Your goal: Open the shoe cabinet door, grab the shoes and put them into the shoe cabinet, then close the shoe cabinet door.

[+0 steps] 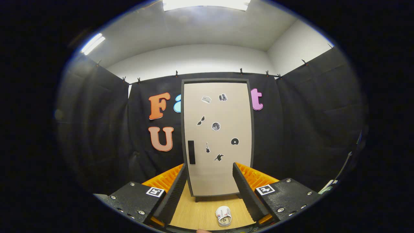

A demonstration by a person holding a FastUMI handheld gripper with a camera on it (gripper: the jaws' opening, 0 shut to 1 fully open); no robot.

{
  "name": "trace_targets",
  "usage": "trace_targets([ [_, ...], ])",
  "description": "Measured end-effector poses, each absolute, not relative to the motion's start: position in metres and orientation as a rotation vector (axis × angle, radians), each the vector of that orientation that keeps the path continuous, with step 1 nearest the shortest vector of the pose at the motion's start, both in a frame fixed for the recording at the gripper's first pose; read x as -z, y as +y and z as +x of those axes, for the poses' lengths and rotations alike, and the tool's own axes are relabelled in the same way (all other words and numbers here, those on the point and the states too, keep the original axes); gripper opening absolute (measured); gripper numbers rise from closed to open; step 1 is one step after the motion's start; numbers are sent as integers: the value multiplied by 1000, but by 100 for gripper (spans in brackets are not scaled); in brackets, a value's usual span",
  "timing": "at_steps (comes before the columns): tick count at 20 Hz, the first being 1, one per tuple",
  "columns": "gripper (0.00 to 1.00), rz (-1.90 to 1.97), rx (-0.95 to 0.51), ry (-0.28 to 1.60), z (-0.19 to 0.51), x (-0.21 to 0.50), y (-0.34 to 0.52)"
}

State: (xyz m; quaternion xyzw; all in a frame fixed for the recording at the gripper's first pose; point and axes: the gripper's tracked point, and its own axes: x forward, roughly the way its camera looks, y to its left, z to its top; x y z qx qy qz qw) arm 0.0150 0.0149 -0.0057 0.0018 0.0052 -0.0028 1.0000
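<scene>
The shoe cabinet stands upright on a wooden table, beyond my fingers. Its beige door is closed, dotted with small stickers, and has a dark handle low on its left side. A small white shoe lies on the table in front of the cabinet, low between my fingers and nearer the right one. My gripper is open, its two fingers spread wide with nothing between them, raised above the table and apart from both cabinet and shoe.
Black cloth walls the booth behind and on both sides of the cabinet. White wall and ceiling lights show above. Some light-coloured items sit at the far right by the cloth.
</scene>
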Motion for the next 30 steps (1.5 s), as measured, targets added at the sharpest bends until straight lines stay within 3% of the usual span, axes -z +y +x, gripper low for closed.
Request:
trace_targets([
  [17, 88, -48, 36, -11, 78, 17, 48],
  [30, 88, -96, -49, 10, 198, 56, 80],
])
